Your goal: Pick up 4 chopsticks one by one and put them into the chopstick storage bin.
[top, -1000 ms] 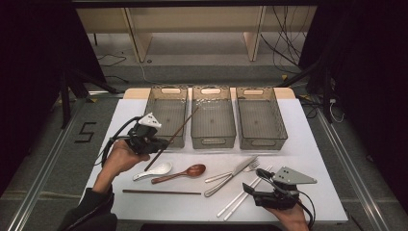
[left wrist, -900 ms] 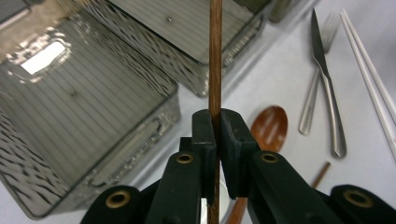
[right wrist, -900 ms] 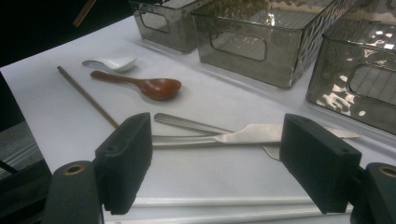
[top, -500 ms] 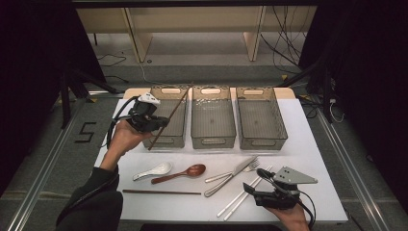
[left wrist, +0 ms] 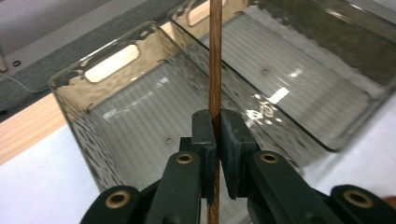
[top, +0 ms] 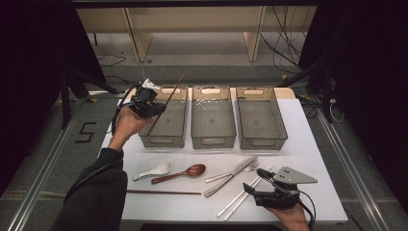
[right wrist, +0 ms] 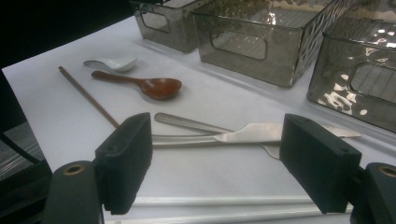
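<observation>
Thin brown wooden chopstick (left wrist: 215,60), straight and slender, clamped in left gripper (left wrist: 216,135)

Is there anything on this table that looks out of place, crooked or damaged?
Nothing looks damaged or spilled. The left tool holds one brown chopstick tilted over the left bin, while its partner chopstick lies alone near the table's front edge. The knife lies across the fork, loosely piled.

Thin brown wooden chopstick (top: 167,102), tilted, clamped between jaws, over the leftmost smoky clear bin (top: 163,131)
</observation>
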`<state>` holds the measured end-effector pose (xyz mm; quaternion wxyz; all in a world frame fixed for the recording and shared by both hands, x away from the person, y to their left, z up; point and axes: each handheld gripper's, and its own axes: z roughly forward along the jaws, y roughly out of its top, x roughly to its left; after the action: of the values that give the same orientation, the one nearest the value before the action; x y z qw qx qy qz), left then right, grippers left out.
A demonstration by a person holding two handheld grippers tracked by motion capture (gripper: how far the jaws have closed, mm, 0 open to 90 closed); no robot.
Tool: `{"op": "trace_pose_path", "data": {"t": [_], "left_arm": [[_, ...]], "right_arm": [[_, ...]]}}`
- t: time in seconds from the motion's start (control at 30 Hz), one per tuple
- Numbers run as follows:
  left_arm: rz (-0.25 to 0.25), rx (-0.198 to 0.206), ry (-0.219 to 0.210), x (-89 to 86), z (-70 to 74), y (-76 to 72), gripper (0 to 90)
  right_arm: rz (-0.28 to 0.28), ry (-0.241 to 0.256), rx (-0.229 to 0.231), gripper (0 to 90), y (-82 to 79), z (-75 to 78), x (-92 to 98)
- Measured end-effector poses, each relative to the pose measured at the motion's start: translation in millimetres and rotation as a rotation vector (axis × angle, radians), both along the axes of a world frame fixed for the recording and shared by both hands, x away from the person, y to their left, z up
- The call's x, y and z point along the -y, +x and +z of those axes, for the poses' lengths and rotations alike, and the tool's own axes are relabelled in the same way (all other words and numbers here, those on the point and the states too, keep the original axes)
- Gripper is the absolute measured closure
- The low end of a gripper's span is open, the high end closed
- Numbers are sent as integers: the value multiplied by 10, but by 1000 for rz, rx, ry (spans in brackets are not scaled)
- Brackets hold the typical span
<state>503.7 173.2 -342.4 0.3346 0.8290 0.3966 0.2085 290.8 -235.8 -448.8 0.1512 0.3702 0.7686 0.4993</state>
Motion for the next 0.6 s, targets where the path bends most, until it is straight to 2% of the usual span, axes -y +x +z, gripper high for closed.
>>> {"op": "trace_pose_path", "data": {"t": [0.1, 0.27, 0.6], "left_arm": [[16, 9, 32, -6, -57, 67, 840], [44, 12, 15, -48, -142, 143, 840], [50, 13, 34, -74, -304, 193, 838]], "right_arm": [[-1, -3, 3, 264, -2, 1, -3], [7, -7, 5, 264, -5, 1, -11], [6, -1, 2, 264, -5, 1, -9]]}}
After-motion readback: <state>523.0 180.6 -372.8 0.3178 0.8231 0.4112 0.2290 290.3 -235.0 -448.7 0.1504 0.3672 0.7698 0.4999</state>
